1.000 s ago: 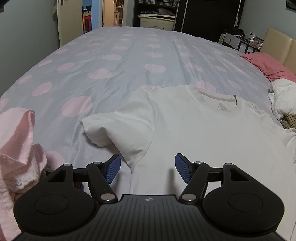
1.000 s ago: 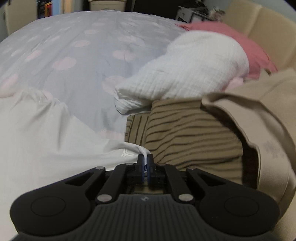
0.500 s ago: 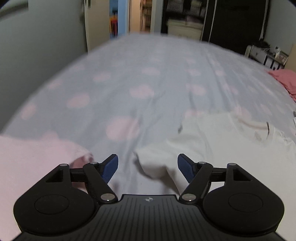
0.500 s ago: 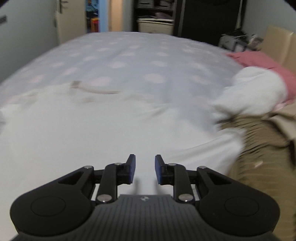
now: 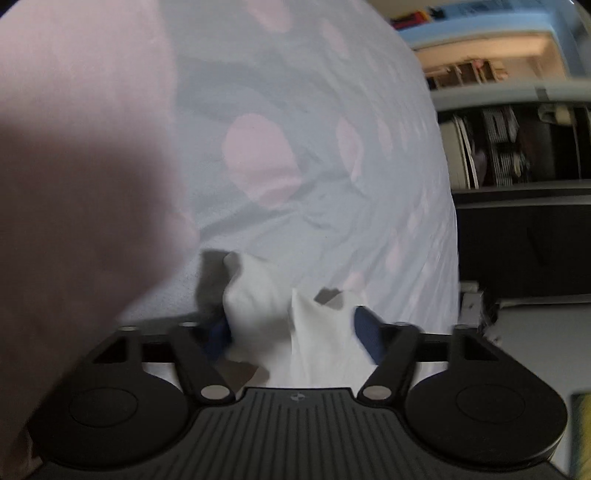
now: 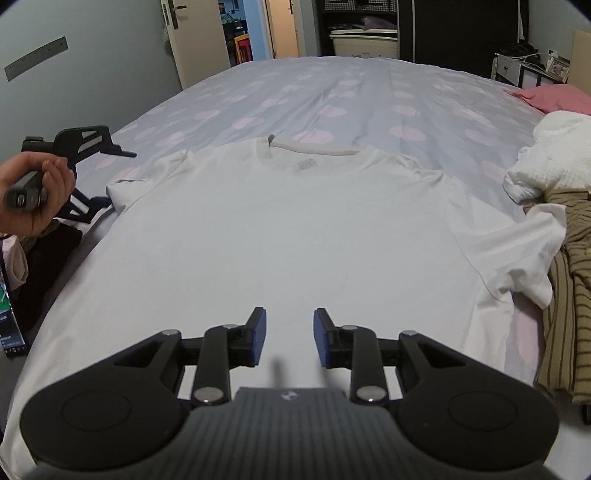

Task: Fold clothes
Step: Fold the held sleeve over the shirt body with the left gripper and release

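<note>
A white T-shirt (image 6: 280, 229) lies flat on the bed, collar at the far side. My right gripper (image 6: 284, 338) is open and empty, hovering over the shirt's lower middle. My left gripper (image 5: 291, 332) is open, tilted sideways, with the shirt's left sleeve (image 5: 266, 302) bunched between its blue fingers. In the right wrist view the left gripper (image 6: 92, 201) sits at the sleeve tip, held by a hand (image 6: 40, 195). The right sleeve (image 6: 517, 251) lies crumpled at the right.
The bed has a grey duvet with pink spots (image 6: 332, 92). A pink garment (image 5: 74, 184) fills the left of the left wrist view. A striped brown garment (image 6: 569, 295), a white cloth (image 6: 554, 155) and a pink pillow (image 6: 554, 98) lie at the right. Shelves (image 6: 362, 33) stand beyond.
My right gripper let go of the right sleeve, opened and swung left over the shirt's middle. My left gripper moved left and down, tilted, to the left sleeve, which now sits between its fingers.
</note>
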Demonstrator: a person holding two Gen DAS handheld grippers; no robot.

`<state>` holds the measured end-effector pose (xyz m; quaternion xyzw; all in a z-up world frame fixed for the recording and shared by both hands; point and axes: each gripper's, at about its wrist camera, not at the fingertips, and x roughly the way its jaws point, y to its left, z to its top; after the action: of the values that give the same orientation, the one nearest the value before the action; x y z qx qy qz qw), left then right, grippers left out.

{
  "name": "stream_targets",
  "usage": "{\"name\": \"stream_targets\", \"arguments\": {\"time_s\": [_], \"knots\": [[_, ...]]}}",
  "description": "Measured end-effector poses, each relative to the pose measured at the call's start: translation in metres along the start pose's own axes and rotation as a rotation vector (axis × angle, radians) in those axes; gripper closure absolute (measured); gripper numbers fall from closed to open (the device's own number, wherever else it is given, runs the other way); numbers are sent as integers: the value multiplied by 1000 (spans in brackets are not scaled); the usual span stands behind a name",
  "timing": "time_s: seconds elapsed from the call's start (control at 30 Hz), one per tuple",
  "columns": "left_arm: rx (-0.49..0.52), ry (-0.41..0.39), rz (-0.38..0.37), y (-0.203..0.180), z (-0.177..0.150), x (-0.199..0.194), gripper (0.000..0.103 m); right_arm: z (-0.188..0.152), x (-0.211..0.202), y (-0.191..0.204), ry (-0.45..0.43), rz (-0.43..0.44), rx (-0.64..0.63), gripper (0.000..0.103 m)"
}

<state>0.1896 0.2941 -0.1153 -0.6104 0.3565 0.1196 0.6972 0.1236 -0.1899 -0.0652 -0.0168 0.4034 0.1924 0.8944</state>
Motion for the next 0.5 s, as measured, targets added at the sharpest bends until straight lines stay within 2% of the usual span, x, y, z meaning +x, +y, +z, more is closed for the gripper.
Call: {"name": "stream_targets", "arguments": {"time_s": [0.03, 0.07, 0.1, 0.2, 0.27, 0.3, 0.4, 0.5], "knots": [[-6, 14, 6, 0, 2, 3, 84, -1, -2, -1, 0, 0, 5, 71], [15, 28, 23, -2, 2, 5, 94, -1, -3, -1, -1, -1, 10, 71], [44, 27, 26, -5, 1, 5, 99, -2, -5, -1, -2, -1, 15, 70], [141, -55, 6, -15, -4, -8, 101, -4, -8, 1, -2, 2, 10, 70], [267, -222, -22, -27, -17, -31, 102, -5, -9, 2, -3, 2, 1, 70], [426, -345, -38, -38, -31, -47, 102, -6, -10, 2, -3, 3, -1, 70], [777, -496, 152, -55, -61, -45, 99, -8, -10, 0, 3, 9, 2, 70], [640, -359, 220, -37, -41, -27, 99, -10, -11, 1, 8, 7, -6, 70]]}}
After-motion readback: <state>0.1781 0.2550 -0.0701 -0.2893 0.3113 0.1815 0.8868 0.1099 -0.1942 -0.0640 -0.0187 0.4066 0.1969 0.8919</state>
